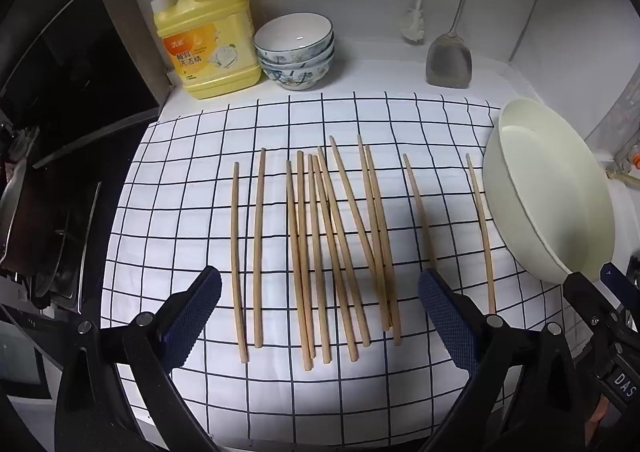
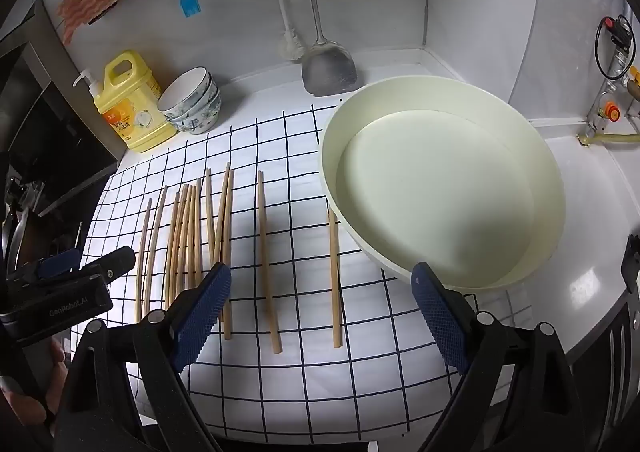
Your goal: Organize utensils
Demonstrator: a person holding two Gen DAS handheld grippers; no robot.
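Several wooden chopsticks (image 1: pixel 320 248) lie side by side on a white cloth with a dark grid (image 1: pixel 192 180); they also show in the right wrist view (image 2: pixel 188 244). Two lie apart nearer a wide cream bowl (image 2: pixel 440 188), one (image 2: pixel 268 264) in the middle and one (image 2: pixel 334 276) by the bowl's rim. The bowl is empty and shows at the right of the left wrist view (image 1: pixel 548 192). My left gripper (image 1: pixel 320 316) is open and empty, hovering over the near ends of the chopsticks. My right gripper (image 2: pixel 322 316) is open and empty above the two separate chopsticks.
A yellow detergent jug (image 1: pixel 208 36) and stacked patterned bowls (image 1: pixel 296 52) stand at the back left. A metal spatula (image 1: pixel 450 60) and a white brush (image 1: pixel 414 26) hang at the back wall. A stove (image 1: pixel 60 156) lies left. A gas valve (image 2: pixel 610 112) is at right.
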